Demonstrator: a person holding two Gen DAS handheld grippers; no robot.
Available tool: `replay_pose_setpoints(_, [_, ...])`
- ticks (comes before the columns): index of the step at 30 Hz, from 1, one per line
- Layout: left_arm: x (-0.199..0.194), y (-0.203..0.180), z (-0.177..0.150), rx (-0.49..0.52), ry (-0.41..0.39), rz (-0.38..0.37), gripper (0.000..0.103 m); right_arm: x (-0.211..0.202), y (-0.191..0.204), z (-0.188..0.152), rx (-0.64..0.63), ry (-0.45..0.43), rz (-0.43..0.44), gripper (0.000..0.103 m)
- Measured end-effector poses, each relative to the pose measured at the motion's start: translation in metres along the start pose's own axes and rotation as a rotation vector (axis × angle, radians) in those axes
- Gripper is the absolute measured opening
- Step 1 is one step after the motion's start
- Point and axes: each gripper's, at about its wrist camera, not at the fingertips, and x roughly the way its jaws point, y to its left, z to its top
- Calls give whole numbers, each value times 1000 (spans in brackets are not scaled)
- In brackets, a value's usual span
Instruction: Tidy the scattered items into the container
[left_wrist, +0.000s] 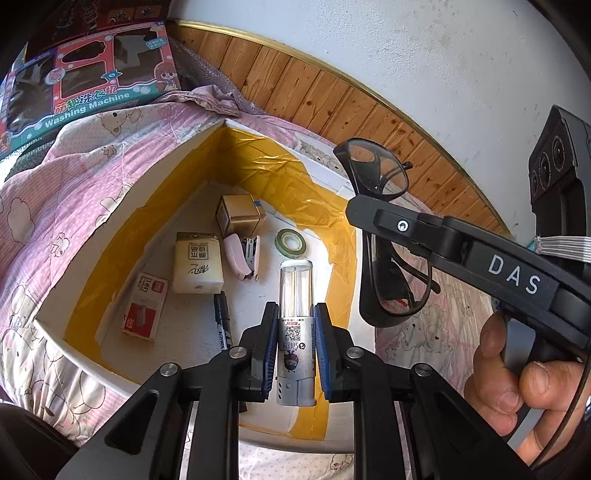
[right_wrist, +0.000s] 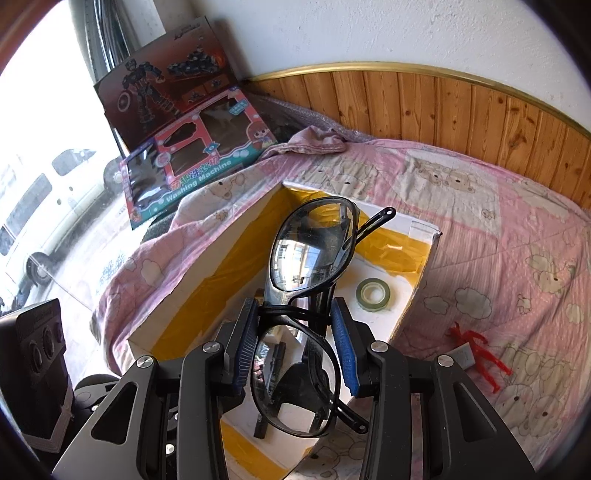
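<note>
My left gripper (left_wrist: 296, 345) is shut on a silver tube with a clear top (left_wrist: 295, 291), held upright above the floor of a white box lined with yellow tape (left_wrist: 122, 236). Inside lie a gold carton (left_wrist: 240, 214), a tissue pack (left_wrist: 197, 266), a pink stapler (left_wrist: 243, 258), a staples box (left_wrist: 144, 310), a black marker (left_wrist: 223, 321) and a green tape roll (left_wrist: 291, 240). My right gripper (right_wrist: 295, 332) is shut on black-framed glasses (right_wrist: 314, 243), hanging over the box (right_wrist: 207, 266) near its right side. A hand (left_wrist: 517, 387) holds that gripper.
The box rests on a pink quilted bed (right_wrist: 498, 229). A red twisted item (right_wrist: 476, 354) and a small pale packet (right_wrist: 463, 356) lie on the quilt to the right. Toy boxes (right_wrist: 192, 162) lean at the back left. Wood panelling (right_wrist: 461, 110) runs behind the bed.
</note>
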Motion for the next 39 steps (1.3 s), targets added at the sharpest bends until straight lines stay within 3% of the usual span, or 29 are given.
replay_pose_setpoints(12, [35, -2, -2, -9, 76, 51, 20, 46, -11, 8, -38, 83, -8, 41])
replay_pose_setpoints(26, [59, -6, -4, 14, 106, 131, 20, 79, -25, 13, -59, 146, -43, 42])
replay_pose_setpoints(31, [64, -1, -4, -14, 160, 103, 24, 79, -28, 14, -68, 132, -36, 45])
replay_pose_setpoints(35, [50, 0, -5, -29, 147, 108, 35, 62, -34, 16, -45, 100, -30, 48])
replay_pose_setpoints(39, [30, 2, -8, -48, 120, 116, 35, 26, -39, 17, 2, 51, 47, 48])
